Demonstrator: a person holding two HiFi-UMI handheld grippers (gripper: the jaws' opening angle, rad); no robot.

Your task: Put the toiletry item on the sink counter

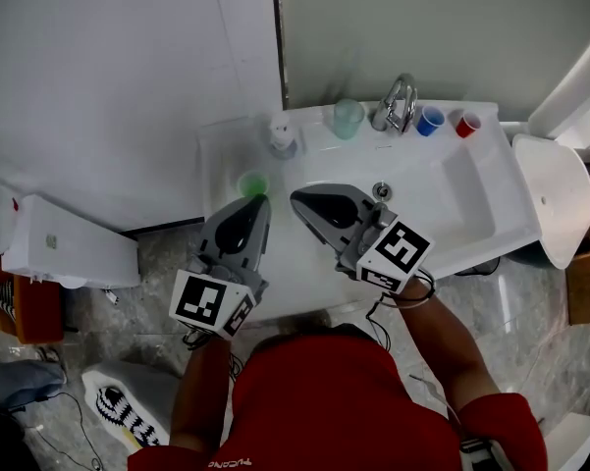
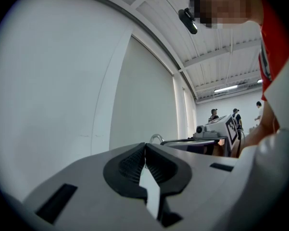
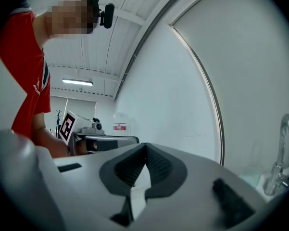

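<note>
White sink counter (image 1: 226,150), seen from above, with its basin (image 1: 452,194) at right. Left gripper (image 1: 262,199) and right gripper (image 1: 295,199) hang over the counter's front, tips close together; each gripper view shows the jaws pressed together with nothing between them (left (image 2: 145,146), right (image 3: 145,146)). Each marker cube (left (image 1: 211,302), right (image 1: 398,255)) bears black-and-white square codes, no words. Faucet (image 1: 398,104) at the back rim. Toiletry items on the counter: pale cup (image 1: 348,118), blue cup (image 1: 430,121), red cup (image 1: 466,123), white bottle (image 1: 282,135), and green cup (image 1: 252,183) just beyond the left gripper's tip. Wall sign (image 3: 119,126), red and white, too small to read.
</note>
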